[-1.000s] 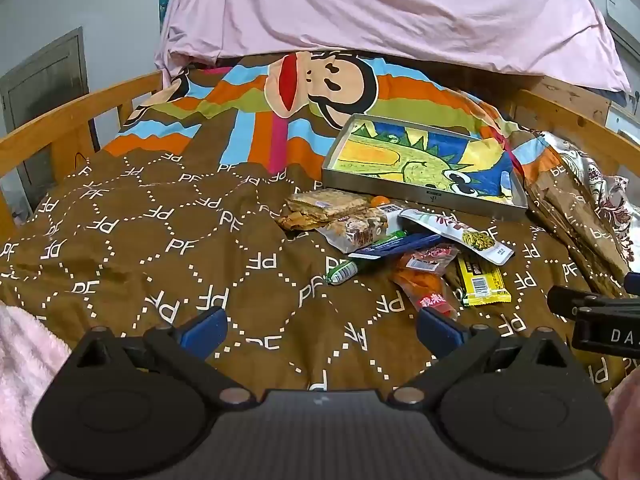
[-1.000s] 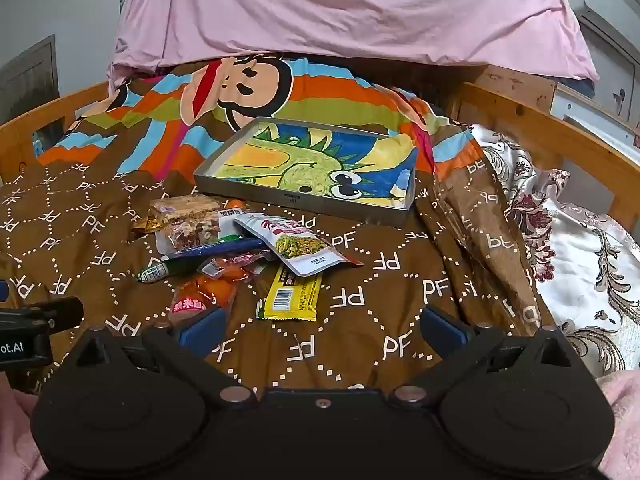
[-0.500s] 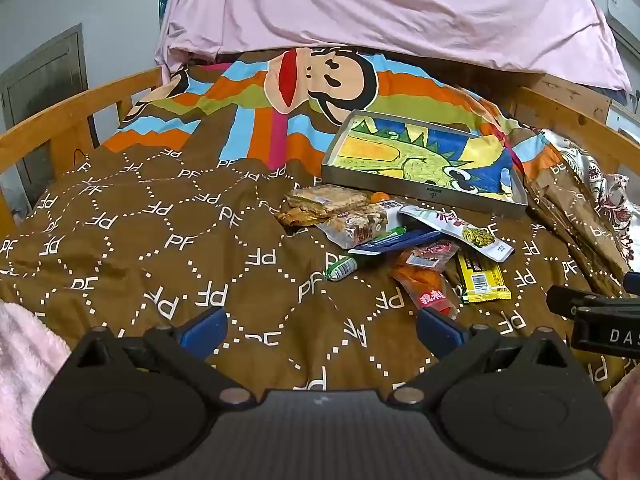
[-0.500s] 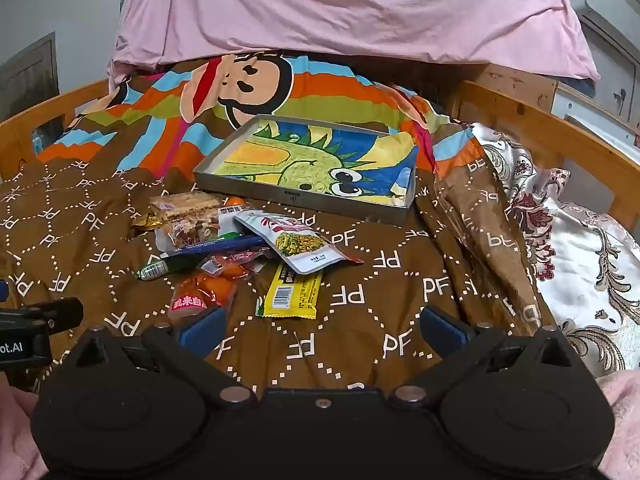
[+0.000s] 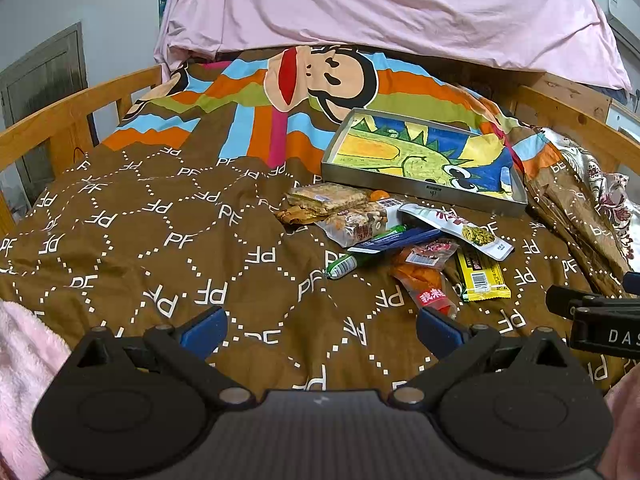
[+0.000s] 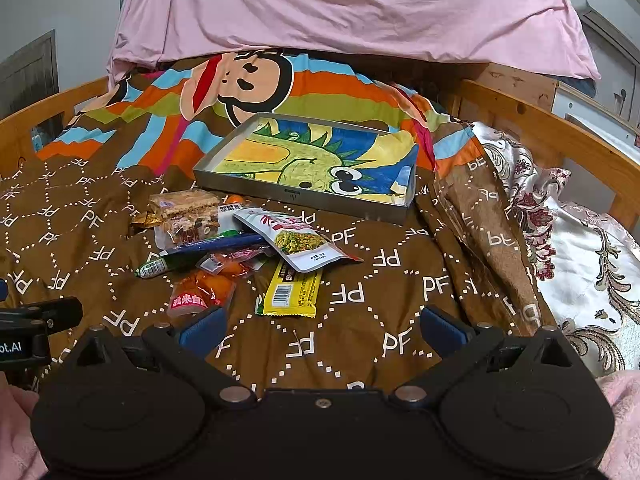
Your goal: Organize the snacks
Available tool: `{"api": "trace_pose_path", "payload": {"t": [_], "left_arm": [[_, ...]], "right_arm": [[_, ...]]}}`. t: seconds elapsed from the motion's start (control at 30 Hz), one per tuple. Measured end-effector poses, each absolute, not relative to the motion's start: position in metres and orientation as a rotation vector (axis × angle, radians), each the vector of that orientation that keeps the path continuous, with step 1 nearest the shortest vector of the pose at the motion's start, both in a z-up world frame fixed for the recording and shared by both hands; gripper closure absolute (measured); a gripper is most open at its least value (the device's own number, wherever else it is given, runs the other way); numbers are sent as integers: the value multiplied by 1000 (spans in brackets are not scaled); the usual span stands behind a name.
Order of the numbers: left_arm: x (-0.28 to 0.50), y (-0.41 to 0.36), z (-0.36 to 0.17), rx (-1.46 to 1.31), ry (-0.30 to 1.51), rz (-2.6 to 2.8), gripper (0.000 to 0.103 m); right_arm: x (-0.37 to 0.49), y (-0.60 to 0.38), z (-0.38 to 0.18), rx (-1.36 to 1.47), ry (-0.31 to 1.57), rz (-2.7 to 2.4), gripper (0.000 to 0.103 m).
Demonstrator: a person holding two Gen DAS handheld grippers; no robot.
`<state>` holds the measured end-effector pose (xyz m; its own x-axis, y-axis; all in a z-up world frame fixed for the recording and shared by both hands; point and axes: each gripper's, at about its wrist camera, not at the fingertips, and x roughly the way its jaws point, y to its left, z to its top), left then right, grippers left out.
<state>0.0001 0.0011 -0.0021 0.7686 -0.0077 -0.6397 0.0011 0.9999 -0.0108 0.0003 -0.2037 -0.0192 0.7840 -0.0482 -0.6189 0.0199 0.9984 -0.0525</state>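
Note:
A pile of snack packets lies on the brown blanket (image 5: pixel 180 240) in front of a metal tray (image 5: pixel 424 190) with a dinosaur picture (image 6: pixel 316 160) inside. The pile holds a yellow bar (image 5: pixel 482 276) (image 6: pixel 294 290), an orange packet (image 5: pixel 426 284) (image 6: pixel 202 290), a white pouch (image 5: pixel 460 228) (image 6: pixel 298 242), a blue stick (image 5: pixel 396 240) and cracker packs (image 5: pixel 332 198). My left gripper (image 5: pixel 320 328) is open and empty, near the pile's front. My right gripper (image 6: pixel 322 328) is open and empty, just short of the yellow bar.
Wooden bed rails (image 5: pixel 68 116) (image 6: pixel 552 128) run along both sides. A pink sheet (image 5: pixel 380 12) hangs at the back. A floral satin cover (image 6: pixel 588 240) lies at the right. The tray (image 6: pixel 304 196) rests beyond the pile.
Both grippers have edged slightly forward toward the snack pile. Nothing was taken hold of.

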Motion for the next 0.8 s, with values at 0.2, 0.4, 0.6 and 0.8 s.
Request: {"api": "trace_pose_path", "payload": {"t": [0.2,0.4,0.6,0.8], "left_arm": [[0,1,-2,-10,696,-5,0],[0,1,-2,-10,697,-5,0],[0,1,-4,-9,698,-3,0],[0,1,-5,-10,699,-4,0]], "right_arm": [[1,-204,-19,-45,670,-37,1],[1,-204,-20,-46,671,-37,1],[1,-203,-20,-46,673,-37,1],[2,-203,-20,-48,674,-38,1]]}}
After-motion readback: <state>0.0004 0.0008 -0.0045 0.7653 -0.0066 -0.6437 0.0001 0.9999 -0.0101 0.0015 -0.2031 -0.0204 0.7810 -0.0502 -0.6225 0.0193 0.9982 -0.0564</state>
